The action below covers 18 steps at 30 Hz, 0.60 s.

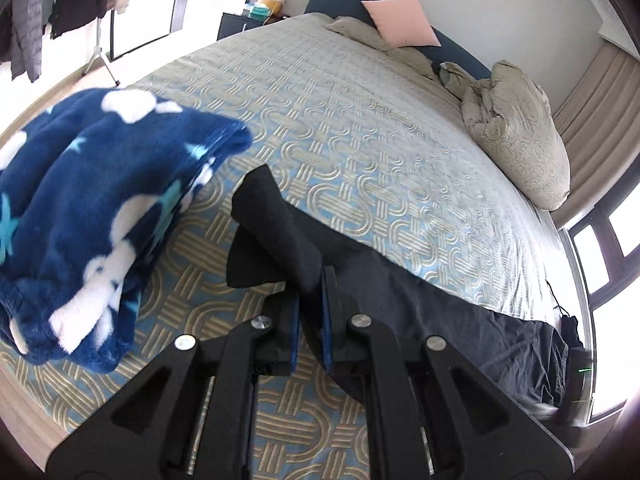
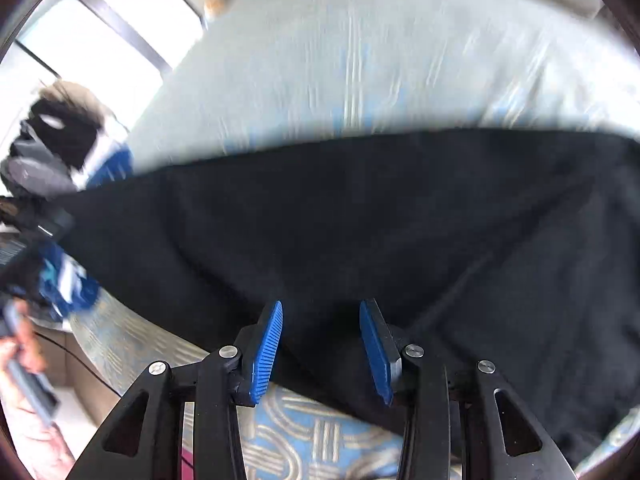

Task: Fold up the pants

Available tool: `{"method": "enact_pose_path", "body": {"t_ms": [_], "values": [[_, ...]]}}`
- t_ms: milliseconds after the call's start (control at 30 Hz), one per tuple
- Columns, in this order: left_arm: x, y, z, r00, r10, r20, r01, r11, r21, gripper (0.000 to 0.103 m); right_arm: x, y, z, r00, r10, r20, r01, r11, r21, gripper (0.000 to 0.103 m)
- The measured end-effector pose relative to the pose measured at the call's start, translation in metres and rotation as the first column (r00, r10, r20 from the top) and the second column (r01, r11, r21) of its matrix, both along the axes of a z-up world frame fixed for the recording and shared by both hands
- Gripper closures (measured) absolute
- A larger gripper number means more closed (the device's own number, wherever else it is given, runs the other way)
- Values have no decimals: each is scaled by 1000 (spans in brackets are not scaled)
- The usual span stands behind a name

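Observation:
Black pants (image 1: 440,304) lie stretched along the near edge of the bed. My left gripper (image 1: 314,292) is shut on one end of them, and the pinched fabric (image 1: 272,224) sticks up past the blue pads, lifted off the cover. In the blurred right wrist view the pants (image 2: 360,208) spread wide across the middle. My right gripper (image 2: 322,308) hangs over their near edge with its blue pads (image 2: 268,344) apart and nothing pressed between them.
A folded navy fleece blanket (image 1: 92,200) with white clouds and stars lies at the left on the patterned bedcover (image 1: 340,100). A pink pillow (image 1: 400,22) and a crumpled beige duvet (image 1: 516,140) sit at the far side. A person's hand (image 2: 24,344) shows at the left.

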<state>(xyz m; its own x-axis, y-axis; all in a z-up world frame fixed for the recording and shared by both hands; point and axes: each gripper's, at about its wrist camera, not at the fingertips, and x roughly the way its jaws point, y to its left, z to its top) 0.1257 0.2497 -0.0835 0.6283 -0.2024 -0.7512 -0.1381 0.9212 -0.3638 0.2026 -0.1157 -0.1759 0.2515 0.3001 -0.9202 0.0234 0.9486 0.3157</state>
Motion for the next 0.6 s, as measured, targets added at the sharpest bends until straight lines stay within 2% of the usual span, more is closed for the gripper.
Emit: {"method": "enact_pose_path", "body": {"t_ms": [67,133,200,267,300,367,467,567,600], "values": [[2,-8,10,1000,-19,18,19,1000,5,93,-4,7,9,999,20,42,-18,999,-43,60],[1,-16,17,998,-43,43,41,999,28,93,-5,8,19,998,55,38,-54,998,-14,59],[0,-28,28,995,-76,70,73,996,40,92,-6,-4,31,998,17,63,-25,991,131,59],[-1,-43,38,989,-115,92,109,992,64,92,-1,-17,40,995,-49,86,23,962,273,59],[-1,-52,44,986,-134,98,126,989,83,92,5,-19,42,993,-73,90,42,949,311,59],[-3,-66,51,981,-165,102,154,982,114,92,29,-14,43,991,-84,105,47,950,310,59],[-6,-87,60,971,-211,110,191,966,173,92,67,11,33,993,-21,116,-18,946,324,59],[-10,-98,64,964,-243,107,217,954,208,92,87,35,0,999,45,-22,-37,963,268,59],[-13,-101,65,963,-249,106,221,950,221,91,84,33,1,999,34,5,-34,959,281,59]]}}
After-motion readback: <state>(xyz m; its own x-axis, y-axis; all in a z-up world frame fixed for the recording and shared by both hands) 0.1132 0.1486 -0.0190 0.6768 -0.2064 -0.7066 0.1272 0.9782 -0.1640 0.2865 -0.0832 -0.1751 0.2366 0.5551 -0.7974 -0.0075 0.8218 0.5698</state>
